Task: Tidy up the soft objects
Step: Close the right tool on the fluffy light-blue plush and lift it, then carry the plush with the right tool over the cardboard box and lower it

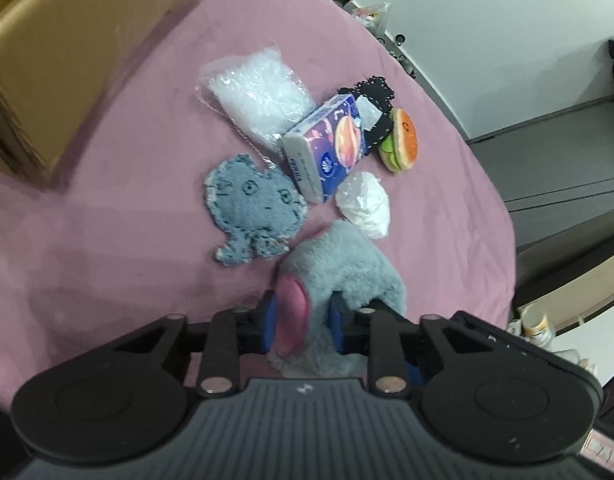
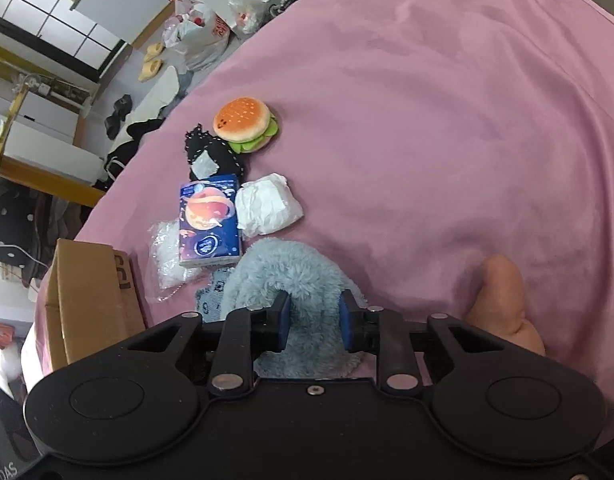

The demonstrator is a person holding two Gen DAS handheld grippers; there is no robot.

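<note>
Both grippers, left [image 1: 301, 322] and right [image 2: 313, 322], pinch the fluffy grey-blue plush toy [image 1: 347, 268]; six other soft items remain spread on the pink cloth [image 1: 107, 260], the brown cardboard box [image 1: 59, 60] apparently unfilled.

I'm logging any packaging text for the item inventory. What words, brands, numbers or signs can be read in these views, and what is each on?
Tissue pack: white print runs along its side under a round logo, too blurred to read.
Cardboard box: large dark print on its side, cut off and unreadable.
Plastic shopping bag: red print, too small to read.
Right gripper body: "DAS" at the lower left edge, partly cut off.
Plush burger: dots only, no text.
</note>
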